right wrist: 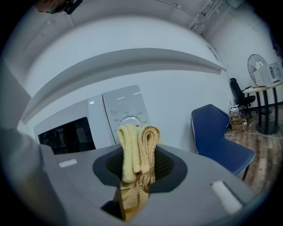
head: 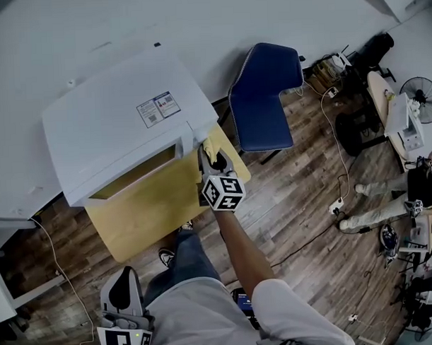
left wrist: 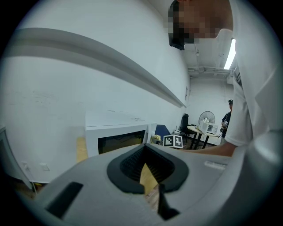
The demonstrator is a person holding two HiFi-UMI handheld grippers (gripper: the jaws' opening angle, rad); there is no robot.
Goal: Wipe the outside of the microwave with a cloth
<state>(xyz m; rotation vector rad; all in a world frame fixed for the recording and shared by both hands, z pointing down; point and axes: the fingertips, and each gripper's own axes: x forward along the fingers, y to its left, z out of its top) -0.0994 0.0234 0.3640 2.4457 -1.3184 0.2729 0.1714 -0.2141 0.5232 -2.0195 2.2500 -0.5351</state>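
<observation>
- My right gripper (right wrist: 138,164) has its fingers clenched on the folded yellow cloth (right wrist: 136,148). The cloth stands upright between them, with its folded top well above the fingertips.
- Straight beyond those fingers is the white microwave (right wrist: 116,115). Its control panel and dial sit directly behind the cloth, and the dark door window is off to the fingers' left.
- From the head view, the cloth (head: 215,141) lies just ahead of the right fingers, at the microwave's (head: 115,122) front right corner. I cannot tell whether it touches the casing.
- The microwave stands on the yellow counter (head: 154,213). A blue chair (head: 263,96) sits to the right of the right fingers.
- My left gripper (left wrist: 145,171) is held low and well back from the counter. Its fingers are drawn together at the tips and hold nothing, and only a thin wedge of counter shows between them.
- The microwave front is far ahead of the left fingers.
</observation>
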